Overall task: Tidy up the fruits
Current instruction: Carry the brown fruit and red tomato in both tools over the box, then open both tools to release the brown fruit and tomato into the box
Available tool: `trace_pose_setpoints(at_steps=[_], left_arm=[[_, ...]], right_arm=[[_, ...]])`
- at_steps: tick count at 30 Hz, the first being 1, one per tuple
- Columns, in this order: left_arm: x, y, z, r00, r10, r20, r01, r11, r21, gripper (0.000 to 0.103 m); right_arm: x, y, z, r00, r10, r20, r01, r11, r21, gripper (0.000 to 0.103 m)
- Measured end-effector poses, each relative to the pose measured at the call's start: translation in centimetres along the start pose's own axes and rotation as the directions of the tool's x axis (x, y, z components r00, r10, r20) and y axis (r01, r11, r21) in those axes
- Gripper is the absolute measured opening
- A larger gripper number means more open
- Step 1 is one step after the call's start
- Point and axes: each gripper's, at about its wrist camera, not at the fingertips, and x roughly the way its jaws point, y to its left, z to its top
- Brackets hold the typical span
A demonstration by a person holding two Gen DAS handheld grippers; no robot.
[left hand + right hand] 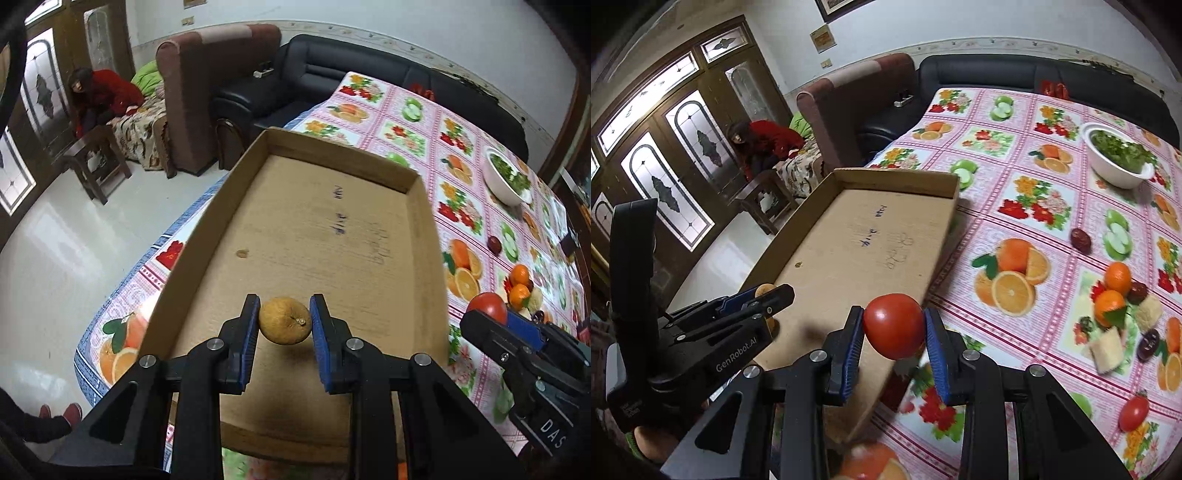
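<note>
Living-room setup: bench (1052,236) under a fruit-print cloth, sofas behind it at the top of the frame, glazed doors upper left.

We're mid-carry. Left hand-held gripper (284,321) has its pads closed onto a brownish-yellow round fruit (284,320), hovering over the near end of the cardboard tray (428,236), centre of the left view. Right hand-held gripper (894,328) is clamped on a red tomato (894,325), at the tray's near right edge, lower centre of the right view. Tray floor looks bare apart from some scrawled ink.

Next, in our judgement: lower each fruit to the tray floor, open the jaws, back out. Round fruit will likely roll, so set them low and apart.

Count, right view:
- 2 fruits in grip.
- 2 small oranges (1117,277), right of centre.
- 3 dark red date-like fruits (1080,240) that we can make out.
- 1 small tomato (1134,413), lower right.
- 2 pale cut chunks (1106,349); type unclear.
- 1 white bowl of greens (1119,158), upper right.
- 1 tray.

Printed fruit on the cloth confuses the tally near the right edge, so treat it as a minimum.
</note>
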Motion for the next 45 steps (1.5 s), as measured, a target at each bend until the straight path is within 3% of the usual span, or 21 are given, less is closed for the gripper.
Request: trace_pose_setpoints(at_steps=[13, 21, 26, 29, 34, 36, 45], left_arm=[[3.1, 1.0, 0.0, 0.998, 0.028, -0.064, -0.029, 0.999, -0.013, 0.025], [4.2, 1.2, -0.3, 0.995, 0.064, -0.083, -0.064, 0.998, -0.002, 0.025], [4.2, 1.2, -0.2, 0.994, 0.060, -0.091, -0.061, 0.998, -0.007, 0.026], [4.1, 1.3, -0.2, 0.993, 0.057, -0.104, -0.059, 0.998, -0.016, 0.033], [3.5, 1.4, -0.4, 0.993, 0.059, -0.100, -0.061, 0.998, -0.016, 0.036], [3.2, 1.3, -0.6, 0.994, 0.061, -0.094, -0.063, 0.998, -0.013, 0.043], [1.1, 1.0, -1.0, 0.996, 0.066, -0.055, -0.067, 0.998, -0.014, 0.044]], right_arm=[[5.4, 2.8, 0.4, 0.995, 0.045, -0.086, -0.050, 0.997, -0.060, 0.033], [7.9, 3.1, -0.4, 0.990, 0.028, -0.135, -0.039, 0.996, -0.081, 0.033], [7.9, 3.1, -0.4, 0.990, 0.031, -0.140, -0.044, 0.995, -0.090, 0.033], [7.7, 3.0, -0.3, 0.990, 0.033, -0.140, -0.046, 0.995, -0.085, 0.035], [6.9, 2.9, -0.4, 0.991, 0.031, -0.127, -0.042, 0.996, -0.083, 0.045], [6.5, 2.9, -0.4, 0.992, 0.033, -0.120, -0.043, 0.996, -0.084, 0.046], [3.1, 1.6, -1.0, 0.997, 0.033, -0.071, -0.037, 0.998, -0.055, 0.046]])
